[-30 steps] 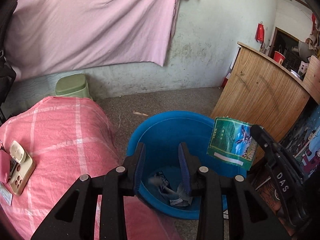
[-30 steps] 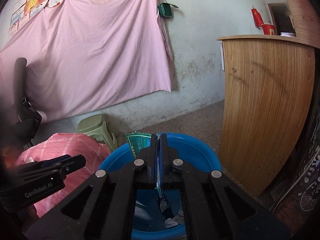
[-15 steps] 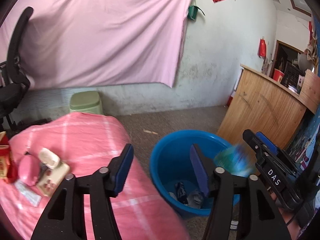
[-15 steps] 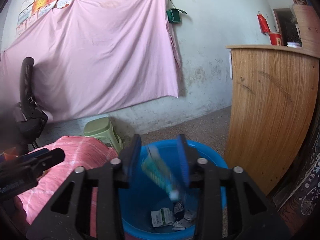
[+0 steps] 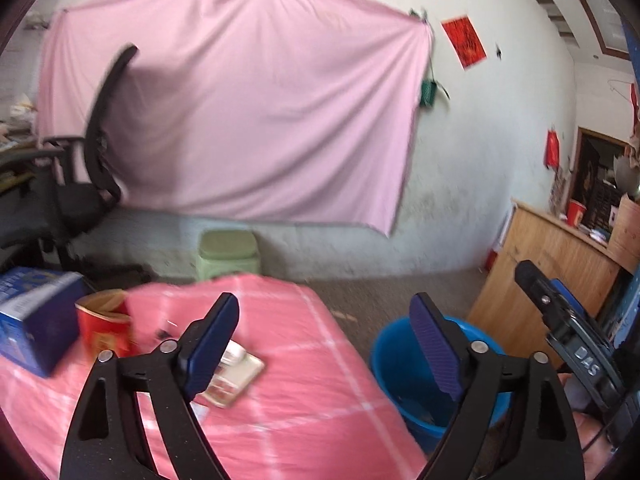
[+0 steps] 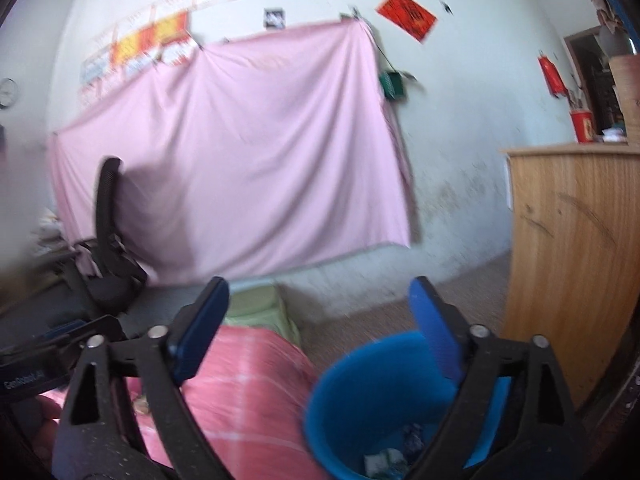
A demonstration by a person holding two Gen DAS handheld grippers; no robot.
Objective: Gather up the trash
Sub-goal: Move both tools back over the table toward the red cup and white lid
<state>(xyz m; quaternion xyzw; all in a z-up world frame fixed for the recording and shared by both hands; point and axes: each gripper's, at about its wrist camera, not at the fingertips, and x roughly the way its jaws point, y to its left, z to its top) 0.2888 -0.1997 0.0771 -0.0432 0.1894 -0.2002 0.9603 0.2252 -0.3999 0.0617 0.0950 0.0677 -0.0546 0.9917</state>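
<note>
Left gripper (image 5: 326, 344) and right gripper (image 6: 320, 320): jaws just opened wide, nothing between them. Blue bin (image 6: 360, 392) holds scraps (image 6: 384, 460), beside pink table (image 5: 280, 400) bearing red packet (image 5: 106, 326), blue box (image 5: 36, 316).

Pink checked cloth-covered surface (image 5: 304, 412) bearing blue cardboard box (image 5: 34, 320), red open-topped carton (image 5: 105, 326), flat beige packet (image 5: 234, 378). Blue plastic bucket (image 5: 394, 364) on grey floor (image 5: 384, 290).

Round blue trash bucket (image 6: 360, 392) upright on the floor beside the pink-covered table, crumpled scraps (image 6: 384, 460) at its bottom
</note>
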